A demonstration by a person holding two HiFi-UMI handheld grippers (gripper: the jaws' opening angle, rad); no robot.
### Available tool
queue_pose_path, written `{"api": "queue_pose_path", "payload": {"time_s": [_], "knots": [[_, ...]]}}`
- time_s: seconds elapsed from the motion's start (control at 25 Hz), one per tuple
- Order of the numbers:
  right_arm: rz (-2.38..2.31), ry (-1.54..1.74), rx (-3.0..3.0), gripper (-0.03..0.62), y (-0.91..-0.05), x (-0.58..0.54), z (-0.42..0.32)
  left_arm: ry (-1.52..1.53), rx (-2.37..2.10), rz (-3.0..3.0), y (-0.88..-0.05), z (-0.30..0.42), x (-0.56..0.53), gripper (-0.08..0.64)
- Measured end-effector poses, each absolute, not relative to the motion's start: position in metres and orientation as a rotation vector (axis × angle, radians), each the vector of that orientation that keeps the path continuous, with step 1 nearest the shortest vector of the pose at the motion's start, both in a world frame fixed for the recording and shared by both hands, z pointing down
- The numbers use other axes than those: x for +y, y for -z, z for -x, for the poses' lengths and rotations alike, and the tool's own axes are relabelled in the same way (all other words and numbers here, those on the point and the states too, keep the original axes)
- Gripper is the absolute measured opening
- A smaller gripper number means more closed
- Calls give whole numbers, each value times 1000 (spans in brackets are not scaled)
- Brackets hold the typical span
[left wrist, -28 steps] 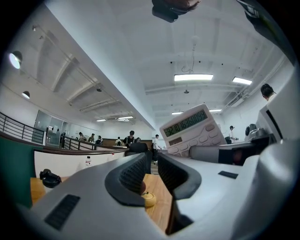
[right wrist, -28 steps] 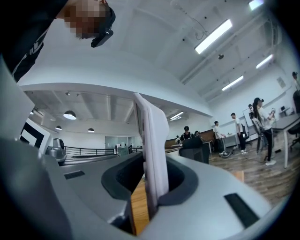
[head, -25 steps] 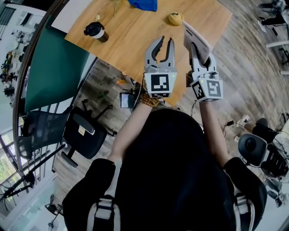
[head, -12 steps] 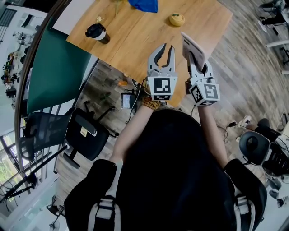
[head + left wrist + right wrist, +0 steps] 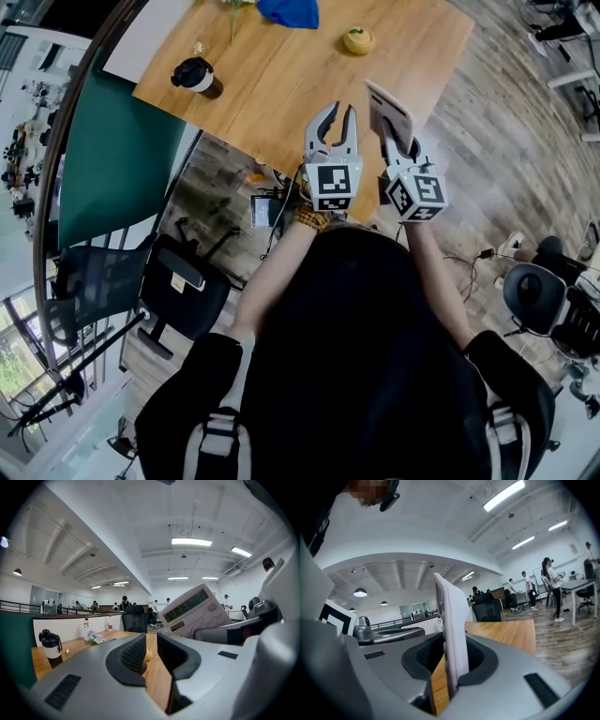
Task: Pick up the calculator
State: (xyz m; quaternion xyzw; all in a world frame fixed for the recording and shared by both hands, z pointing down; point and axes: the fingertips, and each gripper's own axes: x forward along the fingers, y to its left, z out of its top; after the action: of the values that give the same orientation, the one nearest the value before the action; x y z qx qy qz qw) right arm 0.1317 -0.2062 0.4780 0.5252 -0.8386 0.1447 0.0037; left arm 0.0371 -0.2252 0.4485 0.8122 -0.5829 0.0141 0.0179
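Head view. The right claw (image 5: 403, 141) is clenched on the calculator (image 5: 387, 108), held in the air over the near edge of the wooden table (image 5: 272, 80). The calculator tilts up from the jaws, with its face hard to read from here. The left claw (image 5: 336, 120) is just beside it, over the same table edge and not touching the calculator. On the table's far side are a black tumbler (image 5: 194, 75), a blue cloth (image 5: 288, 11) and a small yellow round object (image 5: 358, 39).

Left gripper view. The left claw (image 5: 151, 651) is released: a narrow gap between the jaws, nothing in it. Only the table (image 5: 75, 644) and the yellow object (image 5: 148, 655) show through. This view alone shows the calculator's (image 5: 194, 609) front, with a lit row of digits and pale keys, above the table and clear of it.

Right gripper view. The calculator (image 5: 451, 630) is edge-on and upright, a thin white slab, with both pads of the right claw (image 5: 447, 663) pressed on its lower part. The table (image 5: 506, 632) lies beyond and below. No keys or display are visible here.
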Motion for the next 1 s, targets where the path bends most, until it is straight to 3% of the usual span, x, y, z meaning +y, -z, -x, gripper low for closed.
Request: {"api": "queue_pose_path", "payload": {"time_s": [1.0], "knots": [[-1583,-624,-2578,87,-521,-210,-135,-164,-1696,-2491,-500,-52,-226,69]]}}
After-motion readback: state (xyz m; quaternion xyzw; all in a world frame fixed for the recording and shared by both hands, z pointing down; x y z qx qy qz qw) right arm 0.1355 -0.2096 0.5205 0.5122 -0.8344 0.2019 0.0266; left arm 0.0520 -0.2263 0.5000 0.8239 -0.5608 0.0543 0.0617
